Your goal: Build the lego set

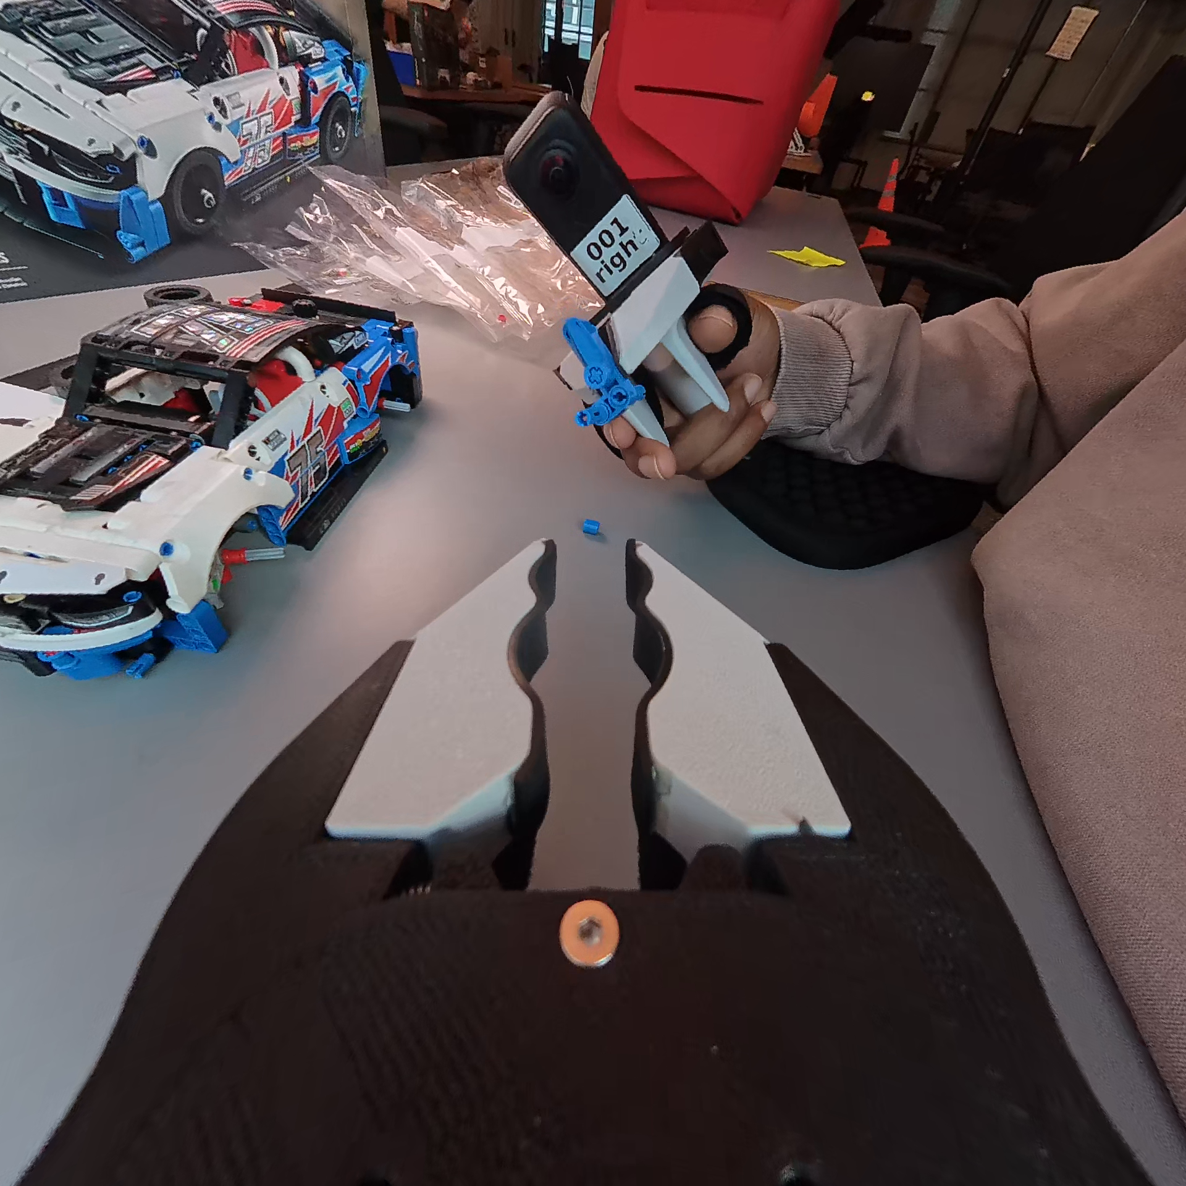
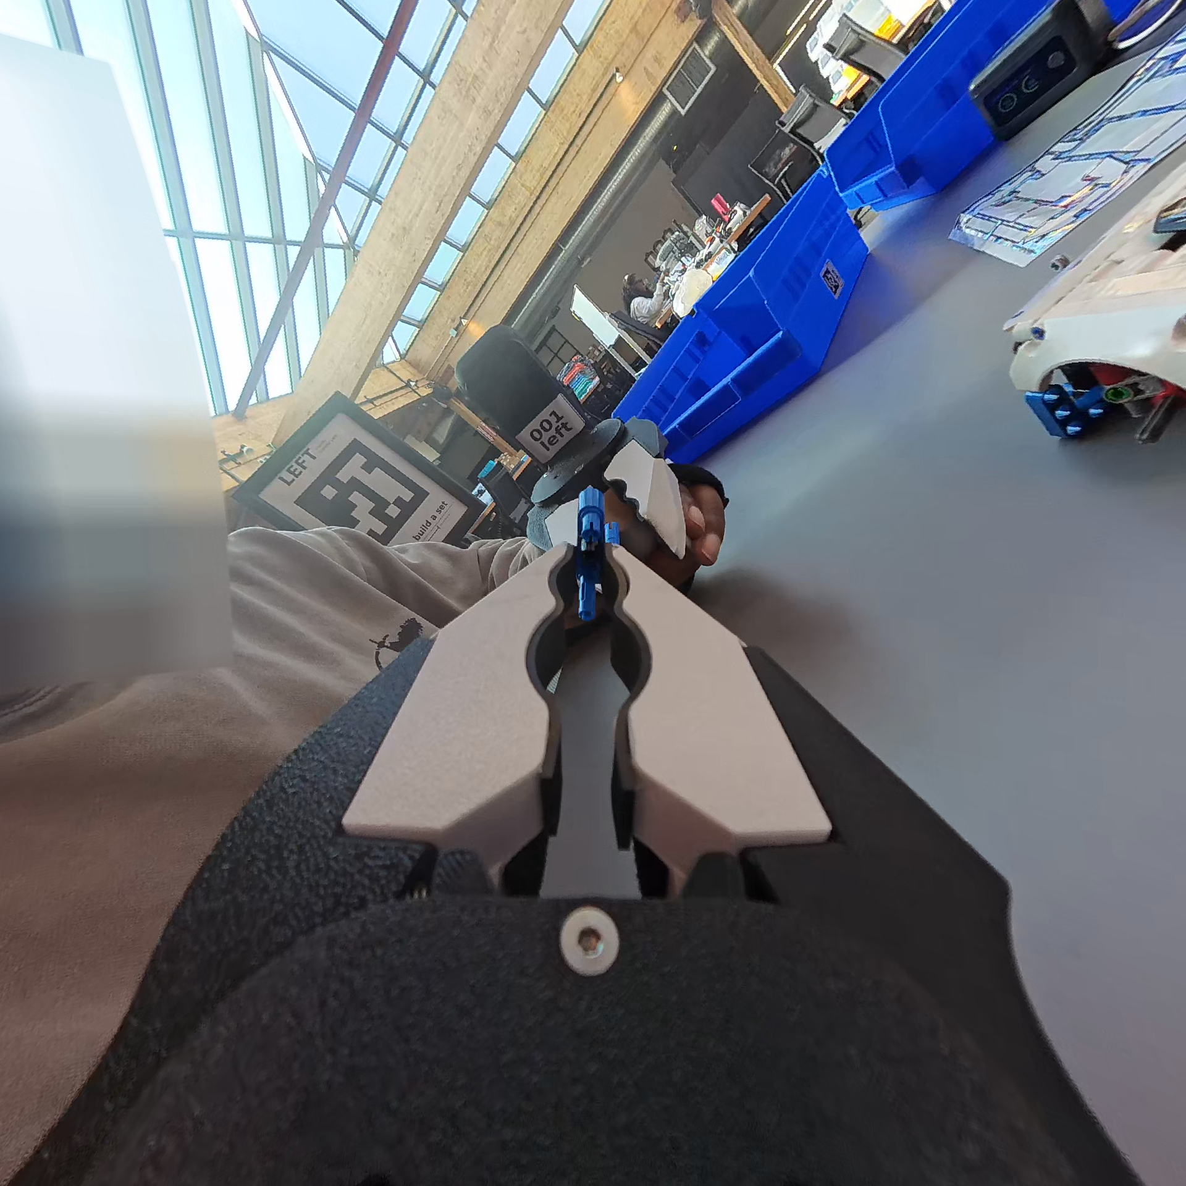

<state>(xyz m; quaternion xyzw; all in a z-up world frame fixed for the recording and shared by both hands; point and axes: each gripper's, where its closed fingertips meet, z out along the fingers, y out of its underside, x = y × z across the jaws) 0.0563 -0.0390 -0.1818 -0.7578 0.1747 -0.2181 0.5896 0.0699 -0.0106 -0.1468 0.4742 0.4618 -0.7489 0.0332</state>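
A white, blue and red lego race car (image 1: 186,462) stands on the grey table (image 1: 488,488) at the left; its front corner also shows in the right wrist view (image 2: 1104,359). My left gripper (image 1: 590,545) is open and empty, low over the table, with a small loose blue lego piece (image 1: 591,527) just beyond its tips. My right gripper (image 2: 588,553) is shut on a small blue lego assembly (image 2: 589,558) and held tilted above the table. The right gripper also shows in the left wrist view (image 1: 619,411), with the blue assembly (image 1: 603,378) in it.
The lego box (image 1: 167,128) stands behind the car, with clear plastic bags (image 1: 417,244) beside it. A black pad (image 1: 841,507) lies under the right hand. A red bag (image 1: 712,96) sits at the back. Blue bins (image 2: 770,321) and a sticker sheet (image 2: 1078,160) line the table's far side. The gap from one gripper's tips to the other's is roughly 5 cm. From either gripper's tips it is about 12 cm to the small loose blue lego piece (image 1: 591,527).
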